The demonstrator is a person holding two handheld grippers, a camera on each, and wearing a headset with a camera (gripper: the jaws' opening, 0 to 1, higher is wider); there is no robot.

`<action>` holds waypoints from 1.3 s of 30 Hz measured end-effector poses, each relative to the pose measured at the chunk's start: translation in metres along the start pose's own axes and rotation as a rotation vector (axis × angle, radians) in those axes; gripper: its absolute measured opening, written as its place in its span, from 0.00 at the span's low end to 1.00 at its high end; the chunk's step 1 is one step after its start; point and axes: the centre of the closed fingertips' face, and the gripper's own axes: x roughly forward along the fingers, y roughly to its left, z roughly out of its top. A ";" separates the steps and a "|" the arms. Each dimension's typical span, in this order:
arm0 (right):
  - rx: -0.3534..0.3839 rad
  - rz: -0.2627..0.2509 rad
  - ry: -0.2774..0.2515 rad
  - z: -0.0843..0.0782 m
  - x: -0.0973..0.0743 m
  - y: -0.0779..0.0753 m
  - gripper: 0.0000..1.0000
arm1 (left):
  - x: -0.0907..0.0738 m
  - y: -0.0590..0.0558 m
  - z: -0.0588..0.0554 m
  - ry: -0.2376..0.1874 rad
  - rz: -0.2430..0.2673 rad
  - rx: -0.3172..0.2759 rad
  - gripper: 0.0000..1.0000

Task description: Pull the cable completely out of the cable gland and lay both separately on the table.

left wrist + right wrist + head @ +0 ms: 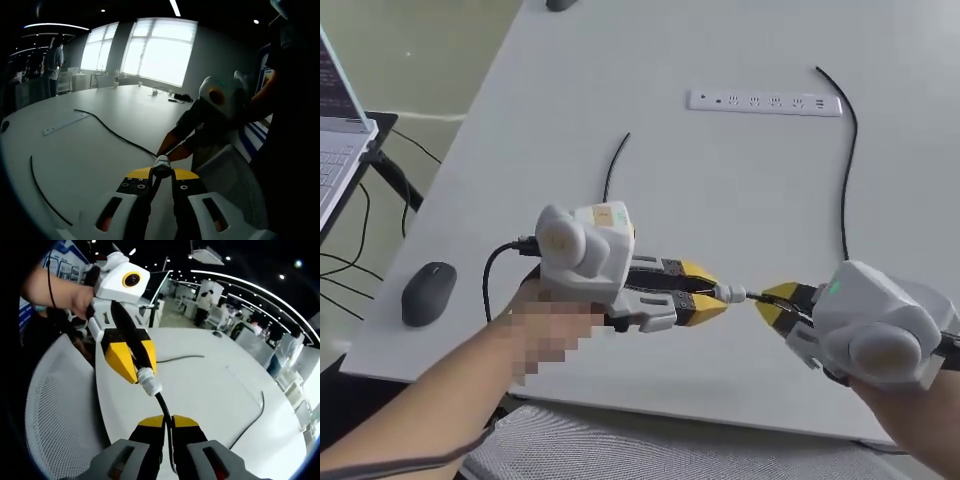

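Yellow-tipped jaws of the right gripper (169, 421) are pressed together on a thin black cable (163, 404). It rises from them into the nose of a white cable gland (152, 386), whose other end is clamped between the jaws of the left gripper (140, 371). The left gripper view confirms that grip, with its jaws closed on the white gland and the right gripper's pale body beyond. In the head view the two grippers face each other (their tips nearly touch) above the near edge of the white table (720, 200). The gland and a short black stretch of cable bridge them, so cable and gland are joined and held off the table. Counted: two grippers, one gland, one held cable. On the table lie two loose leads, a long black cable (847, 170) curving past the right end of one white power strip (765, 103) and a shorter black cable (614, 168) farther left. One dark mouse (428, 292) lies near the left edge. The head view adds one laptop (335, 150) off the table's left side, while the right gripper view shows a grey mesh chair (55, 405) below the left gripper.
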 end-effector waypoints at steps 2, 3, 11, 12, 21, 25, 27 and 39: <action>0.020 -0.002 0.001 -0.002 0.000 -0.001 0.00 | 0.000 0.000 0.000 0.000 0.000 0.000 0.15; 0.026 -0.002 0.002 -0.003 0.000 -0.002 0.00 | 0.000 0.000 0.000 0.001 -0.001 0.000 0.15; 0.106 -0.028 0.030 -0.018 0.001 -0.010 0.00 | 0.000 0.000 0.002 -0.009 0.002 -0.002 0.15; 0.110 -0.030 0.037 -0.020 0.002 -0.010 0.00 | 0.001 0.000 0.002 -0.009 0.002 -0.001 0.15; 0.245 -0.052 0.074 -0.042 0.004 -0.015 0.00 | 0.003 -0.002 0.002 -0.012 0.005 -0.001 0.15; 0.294 -0.059 0.088 -0.049 0.005 -0.017 0.00 | 0.005 -0.001 0.003 -0.015 0.009 0.002 0.15; 0.316 -0.058 0.090 -0.051 0.005 -0.016 0.00 | 0.006 -0.001 0.003 -0.013 0.011 0.005 0.15; 0.413 -0.073 0.123 -0.062 0.007 -0.017 0.00 | 0.009 -0.002 0.003 -0.014 0.027 0.011 0.15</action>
